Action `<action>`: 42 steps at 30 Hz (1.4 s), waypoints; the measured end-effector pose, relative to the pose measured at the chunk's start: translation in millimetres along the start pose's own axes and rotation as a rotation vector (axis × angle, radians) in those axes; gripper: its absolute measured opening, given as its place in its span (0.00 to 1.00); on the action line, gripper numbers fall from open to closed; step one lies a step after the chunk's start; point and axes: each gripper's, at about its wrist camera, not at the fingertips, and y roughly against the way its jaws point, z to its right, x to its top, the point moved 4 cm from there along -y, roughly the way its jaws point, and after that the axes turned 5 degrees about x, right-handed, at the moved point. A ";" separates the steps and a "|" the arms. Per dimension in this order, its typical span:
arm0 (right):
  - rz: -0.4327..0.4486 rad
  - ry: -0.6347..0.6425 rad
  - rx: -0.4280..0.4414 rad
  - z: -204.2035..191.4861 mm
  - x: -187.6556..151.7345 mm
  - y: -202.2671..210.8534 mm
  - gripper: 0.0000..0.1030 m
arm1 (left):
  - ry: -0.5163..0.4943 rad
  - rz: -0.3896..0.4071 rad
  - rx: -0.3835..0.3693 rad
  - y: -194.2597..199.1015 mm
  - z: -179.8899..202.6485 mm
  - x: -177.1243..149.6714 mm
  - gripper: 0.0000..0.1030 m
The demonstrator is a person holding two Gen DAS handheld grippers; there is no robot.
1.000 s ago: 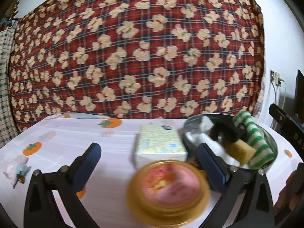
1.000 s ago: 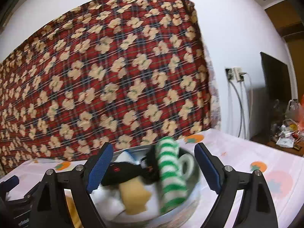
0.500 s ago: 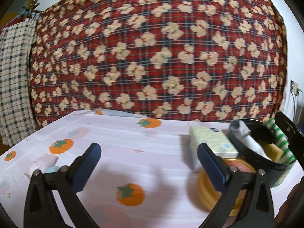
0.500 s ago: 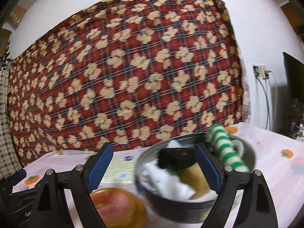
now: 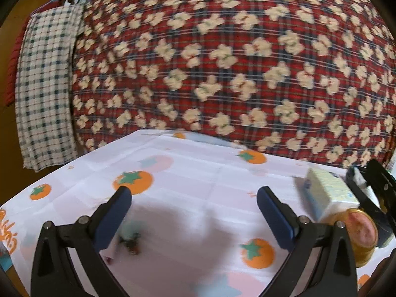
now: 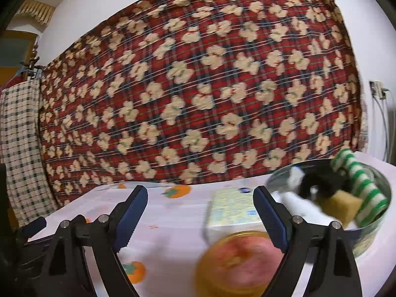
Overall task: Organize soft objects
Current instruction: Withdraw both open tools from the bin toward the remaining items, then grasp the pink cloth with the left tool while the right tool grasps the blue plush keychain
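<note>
a round metal bowl (image 6: pixel 378 225) stands on the surface at right, holding a green-and-white striped roll (image 6: pixel 358 180) leaning on its far rim, a yellow sponge (image 6: pixel 344 204), a black soft item (image 6: pixel 319 180) and white cloth (image 6: pixel 299 205). just left of the bowl lies a pale patterned tissue pack (image 6: pixel 232 210). a small blurred soft thing (image 5: pixel 128 238) lies apart on the cloth at left.
</note>
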 end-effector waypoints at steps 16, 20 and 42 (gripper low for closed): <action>-0.214 0.047 0.224 -105.5 -32.8 -49.0 0.86 | 0.063 -0.068 0.217 -17.3 -123.6 -0.5 1.00; -0.283 0.077 0.304 -135.6 -42.6 -59.7 0.86 | 0.093 -0.084 0.294 -19.6 -155.8 -0.7 1.00; -0.793 0.127 0.613 -231.6 -120.4 -113.9 0.22 | 0.182 -0.156 0.343 -30.6 -191.5 -9.1 0.99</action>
